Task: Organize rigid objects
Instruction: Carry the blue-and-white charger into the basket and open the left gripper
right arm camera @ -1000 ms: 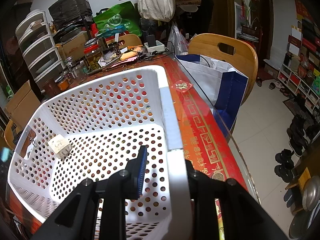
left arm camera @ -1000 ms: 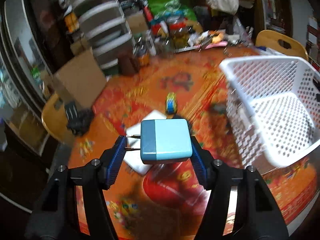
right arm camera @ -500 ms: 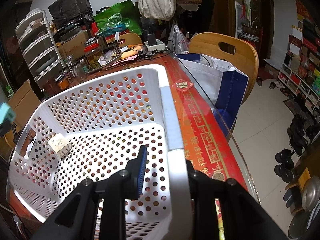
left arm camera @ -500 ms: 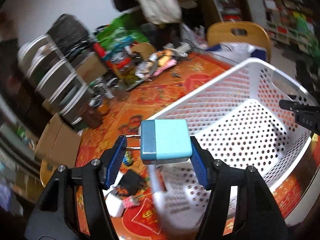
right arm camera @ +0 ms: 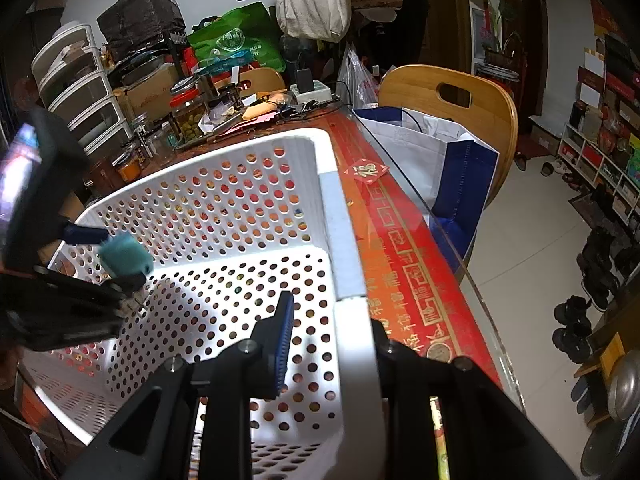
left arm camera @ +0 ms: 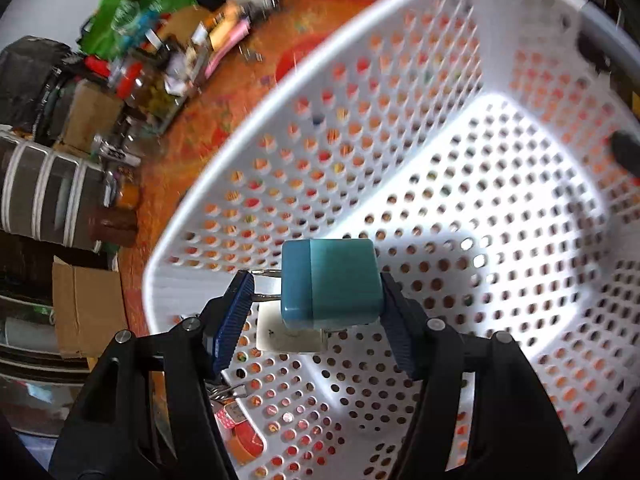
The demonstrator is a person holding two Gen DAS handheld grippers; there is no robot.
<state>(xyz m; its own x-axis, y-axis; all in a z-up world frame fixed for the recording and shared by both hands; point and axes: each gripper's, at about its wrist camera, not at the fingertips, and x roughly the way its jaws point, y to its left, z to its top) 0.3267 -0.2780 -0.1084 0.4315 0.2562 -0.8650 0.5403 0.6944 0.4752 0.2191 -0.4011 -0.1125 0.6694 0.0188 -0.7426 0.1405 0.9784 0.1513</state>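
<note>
blk tongs (left arm camera: 320, 304), blue ribbed pads (left arm camera: 234, 320), silver screws

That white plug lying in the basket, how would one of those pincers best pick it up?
The white plug lies flat on the basket floor, under the blue charger that the left gripper holds. Probably come straight down from above and pinch its two opposite flat sides, clear of the metal prongs.

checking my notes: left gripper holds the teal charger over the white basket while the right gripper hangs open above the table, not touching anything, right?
Not quite. The right gripper is not open or free: the right wrist view shows it shut on the rim of the white basket. The rest holds: the left gripper holds the teal charger over the basket.
</note>
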